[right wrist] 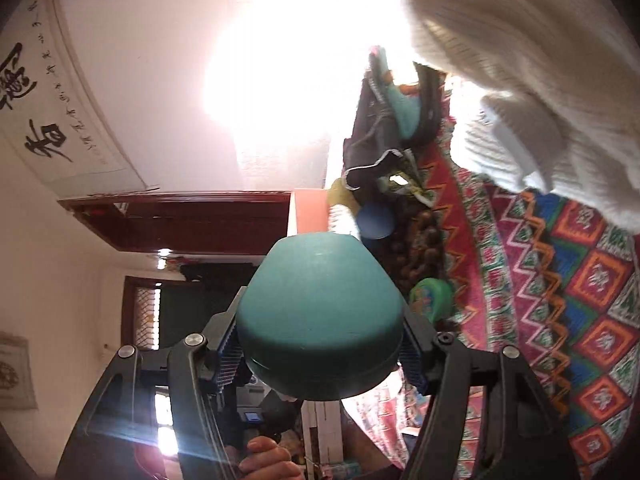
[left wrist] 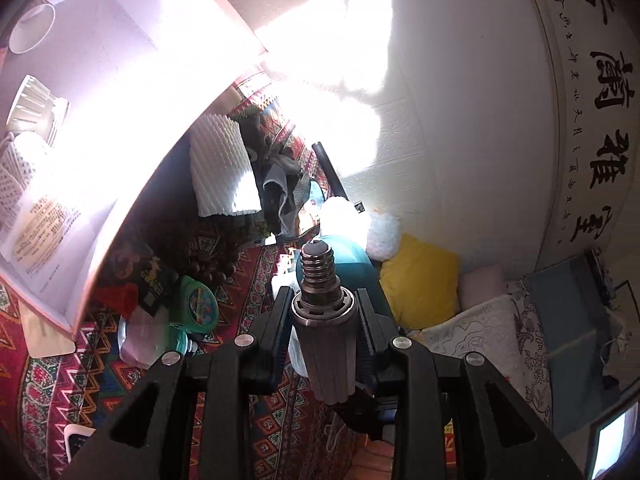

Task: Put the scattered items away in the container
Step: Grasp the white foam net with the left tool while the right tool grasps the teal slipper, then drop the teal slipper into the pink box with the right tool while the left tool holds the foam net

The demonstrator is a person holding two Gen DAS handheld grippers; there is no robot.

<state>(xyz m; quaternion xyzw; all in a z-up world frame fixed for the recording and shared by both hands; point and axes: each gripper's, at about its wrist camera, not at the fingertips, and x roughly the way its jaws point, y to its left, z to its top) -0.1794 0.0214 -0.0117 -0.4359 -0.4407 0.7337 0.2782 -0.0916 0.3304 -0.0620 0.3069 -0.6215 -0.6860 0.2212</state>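
Clamped between the left gripper's (left wrist: 323,322) black fingers (left wrist: 280,320) stands a grey ribbed cylinder with a threaded metal tip (left wrist: 323,320), raised above the patterned red cloth (left wrist: 80,368) beside the open white box (left wrist: 132,92). Right gripper (right wrist: 320,346) pinches a teal rounded plastic bowl-shaped object (right wrist: 320,316), pads pressing its sides.

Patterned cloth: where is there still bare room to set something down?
Bare cloth shows at the right wrist view's right edge, under the cream knit sleeve and right of the green tin. A smaller strip lies below the white box's corner in the left wrist view. Crowded: around the wooden beads, dark garment and tin.
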